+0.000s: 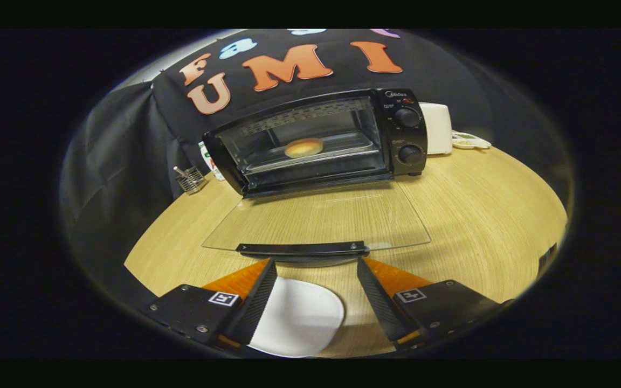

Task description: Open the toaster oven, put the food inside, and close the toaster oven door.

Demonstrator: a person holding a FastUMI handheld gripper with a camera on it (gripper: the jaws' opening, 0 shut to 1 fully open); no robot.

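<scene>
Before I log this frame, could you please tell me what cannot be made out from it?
- White plate, gripper view: its near part is hidden by the open hand-held gripper.
- White appliance: mostly hidden behind the toaster oven.
- Small wire rack left of the oven: too small to identify its contents.
- Bun on the oven tray: too small for surface detail.
- Knob markings: too small to tell settings.

desk (477,215): pale wood grain, smooth and matt
toaster oven (318,140): glossy black casing
door (316,221): clear glass, a dark bar handle fitted
plate (299,318): white, smooth
bun (304,147): soft golden crust
booth wall (127,134): matt black cloth
</scene>
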